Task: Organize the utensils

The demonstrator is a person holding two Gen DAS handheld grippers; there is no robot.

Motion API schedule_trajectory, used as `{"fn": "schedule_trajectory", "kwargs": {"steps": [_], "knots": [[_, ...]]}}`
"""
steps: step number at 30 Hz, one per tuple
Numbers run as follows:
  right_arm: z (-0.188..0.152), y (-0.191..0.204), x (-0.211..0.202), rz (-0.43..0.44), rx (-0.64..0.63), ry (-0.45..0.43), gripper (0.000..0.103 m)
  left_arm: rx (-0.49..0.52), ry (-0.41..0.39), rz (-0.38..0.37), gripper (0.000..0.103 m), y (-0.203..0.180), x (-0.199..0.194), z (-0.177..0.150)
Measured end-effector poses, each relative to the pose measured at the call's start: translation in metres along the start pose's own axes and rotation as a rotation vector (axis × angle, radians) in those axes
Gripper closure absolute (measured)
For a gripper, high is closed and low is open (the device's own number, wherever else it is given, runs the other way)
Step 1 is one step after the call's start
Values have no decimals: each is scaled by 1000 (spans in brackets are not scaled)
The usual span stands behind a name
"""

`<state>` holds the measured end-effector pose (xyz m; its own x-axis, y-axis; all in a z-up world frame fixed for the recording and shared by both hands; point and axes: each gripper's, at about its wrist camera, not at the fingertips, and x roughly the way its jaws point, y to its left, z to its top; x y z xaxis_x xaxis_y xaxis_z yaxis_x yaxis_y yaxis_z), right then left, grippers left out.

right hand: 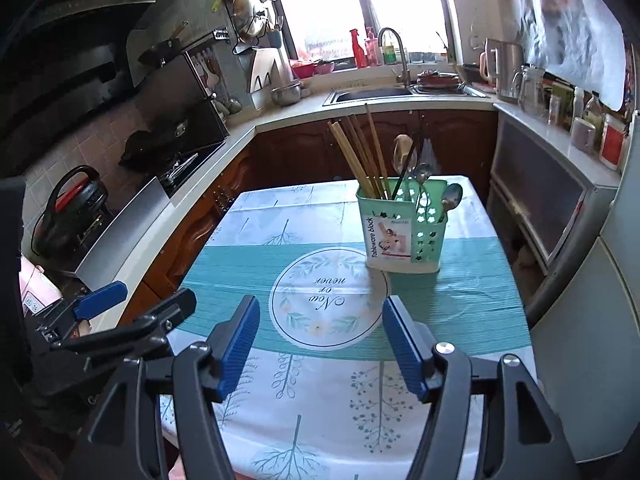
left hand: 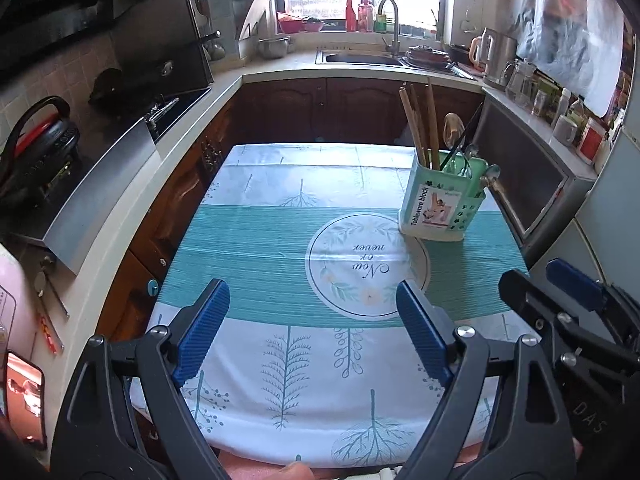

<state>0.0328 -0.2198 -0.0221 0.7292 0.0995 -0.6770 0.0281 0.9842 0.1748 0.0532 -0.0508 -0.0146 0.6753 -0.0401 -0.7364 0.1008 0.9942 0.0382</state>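
Note:
A green utensil holder [left hand: 436,204] [right hand: 400,232] labelled "Tableware block" stands on the far right of the table. Wooden chopsticks [left hand: 418,120] [right hand: 360,148] stand in its rear compartment. Metal spoons [left hand: 490,174] [right hand: 450,198] and a ladle [right hand: 401,152] stand in its side compartment. My left gripper [left hand: 314,320] is open and empty above the near part of the table. My right gripper [right hand: 320,340] is open and empty, to the right of the left one; it also shows in the left wrist view [left hand: 552,284]. The left gripper shows at the left of the right wrist view [right hand: 140,300].
The table wears a teal and white cloth [left hand: 280,240] [right hand: 460,300]. A counter with a stove [left hand: 120,128] runs along the left. A sink [left hand: 360,58] lies at the back under the window. A cabinet [left hand: 532,184] and fridge [right hand: 592,320] stand to the right.

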Motion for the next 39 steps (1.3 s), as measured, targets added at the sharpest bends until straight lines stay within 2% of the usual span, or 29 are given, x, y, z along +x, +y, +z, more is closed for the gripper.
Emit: {"fn": "schedule_trajectory", "kwargs": {"steps": [9, 39], "knots": [[0, 2, 2, -23, -1, 12, 39, 1, 24, 14, 19, 0, 7, -1], [-6, 1, 11, -18, 17, 44, 39, -9, 61, 14, 19, -3, 20, -5]]}}
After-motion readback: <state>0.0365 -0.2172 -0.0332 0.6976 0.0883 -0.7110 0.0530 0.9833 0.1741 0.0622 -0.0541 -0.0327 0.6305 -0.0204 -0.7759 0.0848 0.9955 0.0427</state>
